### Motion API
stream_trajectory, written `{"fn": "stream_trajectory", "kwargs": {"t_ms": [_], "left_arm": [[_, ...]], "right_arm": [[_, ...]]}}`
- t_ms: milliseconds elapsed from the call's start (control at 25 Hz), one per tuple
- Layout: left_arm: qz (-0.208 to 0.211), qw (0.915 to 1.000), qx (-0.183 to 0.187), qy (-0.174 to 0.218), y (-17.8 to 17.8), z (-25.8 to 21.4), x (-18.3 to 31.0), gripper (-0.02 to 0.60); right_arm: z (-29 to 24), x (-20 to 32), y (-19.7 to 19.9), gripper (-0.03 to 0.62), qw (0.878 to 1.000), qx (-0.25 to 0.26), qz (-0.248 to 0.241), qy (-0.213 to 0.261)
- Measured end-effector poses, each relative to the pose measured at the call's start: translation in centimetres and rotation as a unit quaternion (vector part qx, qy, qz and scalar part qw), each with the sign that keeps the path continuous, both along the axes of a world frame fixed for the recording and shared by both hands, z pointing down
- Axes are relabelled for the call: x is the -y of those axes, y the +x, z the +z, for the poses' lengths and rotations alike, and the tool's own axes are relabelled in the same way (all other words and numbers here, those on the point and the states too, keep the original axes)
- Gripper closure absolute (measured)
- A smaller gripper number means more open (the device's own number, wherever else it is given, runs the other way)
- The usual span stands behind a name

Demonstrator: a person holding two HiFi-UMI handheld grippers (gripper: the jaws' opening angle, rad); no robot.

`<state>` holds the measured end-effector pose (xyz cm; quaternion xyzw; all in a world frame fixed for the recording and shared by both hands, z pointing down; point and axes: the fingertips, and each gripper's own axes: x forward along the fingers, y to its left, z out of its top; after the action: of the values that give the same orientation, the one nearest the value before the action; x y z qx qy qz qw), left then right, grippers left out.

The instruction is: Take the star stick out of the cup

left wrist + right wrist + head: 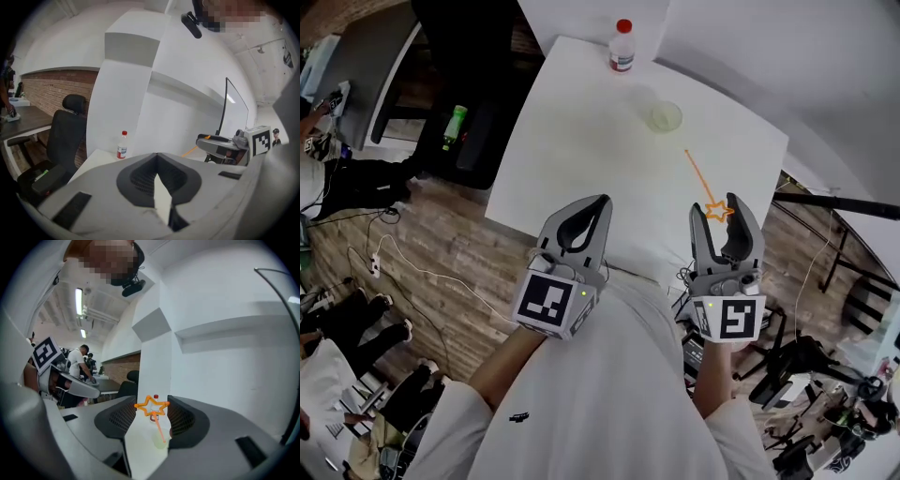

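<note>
The orange star stick (701, 178) hangs over the white table (572, 141) near its front edge. My right gripper (718, 204) is shut on the star (151, 406), which spans the gap between both jaw tips. The thin stick slants away from the star towards the clear cup (664, 116), and its far end is outside the cup. Through the right gripper's jaws, that cup (159, 442) stands beyond the stick's end. My left gripper (602, 201) hovers to the left over the table edge, with its tips (157, 155) together and nothing between them.
A small bottle with a red cap (622, 47) stands at the far edge of the table, behind the cup. A black office chair (478, 141) and a green bottle (454, 127) are left of the table. Cables lie on the wooden floor (422, 272).
</note>
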<state>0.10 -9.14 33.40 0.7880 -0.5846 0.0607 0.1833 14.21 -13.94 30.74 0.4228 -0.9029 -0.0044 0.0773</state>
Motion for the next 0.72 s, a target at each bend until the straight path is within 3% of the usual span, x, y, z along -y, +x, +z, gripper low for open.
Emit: {"fn": "stream_trajectory", "kwargs": {"t_ms": [480, 720], "left_arm": [[0.013, 0.9997, -0.017, 0.01, -0.4, -0.3, -0.5, 0.586], [0.025, 0.9995, -0.014, 0.01, -0.3, -0.4, -0.8, 0.586]], "right_arm": [[0.0, -3.6, 3.7, 0.382, 0.998, 0.005, 0.028, -0.048], [0.1, -5.0, 4.1, 0.382, 0.998, 0.002, 0.016, -0.062]]}}
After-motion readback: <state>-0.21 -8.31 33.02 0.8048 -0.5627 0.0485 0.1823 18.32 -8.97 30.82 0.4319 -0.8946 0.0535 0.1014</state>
